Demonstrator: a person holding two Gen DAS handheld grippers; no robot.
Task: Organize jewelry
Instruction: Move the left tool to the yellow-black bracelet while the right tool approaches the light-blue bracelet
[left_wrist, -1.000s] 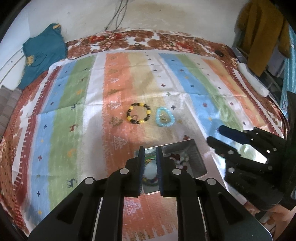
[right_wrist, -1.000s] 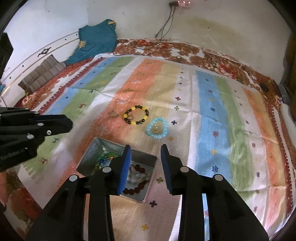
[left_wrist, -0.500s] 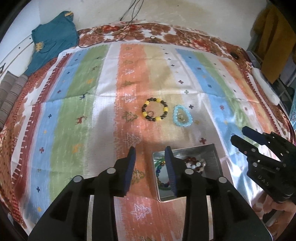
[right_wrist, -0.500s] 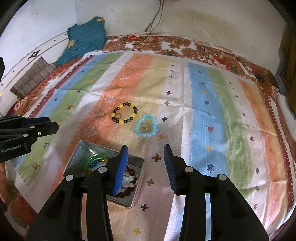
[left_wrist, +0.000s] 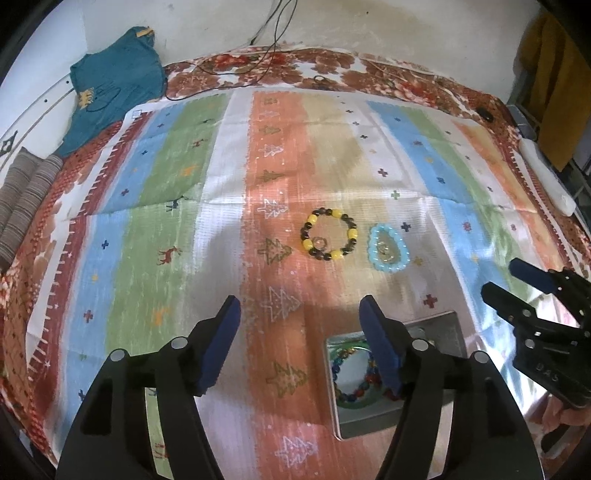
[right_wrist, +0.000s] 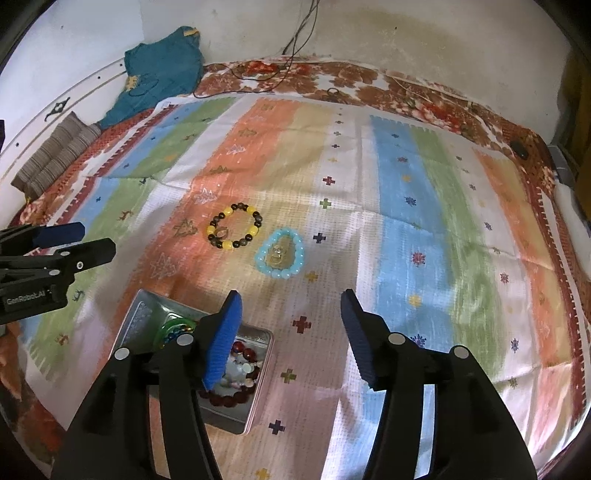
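Right wrist view: right gripper (right_wrist: 291, 325) and left gripper (left_wrist: 299, 332) jaws just opened, both spread and empty. Yellow-black bracelet (right_wrist: 234, 230) and blue bracelet (right_wrist: 280, 256) lie on the bed beyond the tin (right_wrist: 258, 398). Light, floppy, probably slippery; pinch across one bead strand.

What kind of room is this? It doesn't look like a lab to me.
Most likely a bedroom at home. The work surface looks like a bed under a striped cloth, with a teal garment and folded striped fabric lying by the stained wall. Bead bracelets lie on the cloth beside a metal tin.
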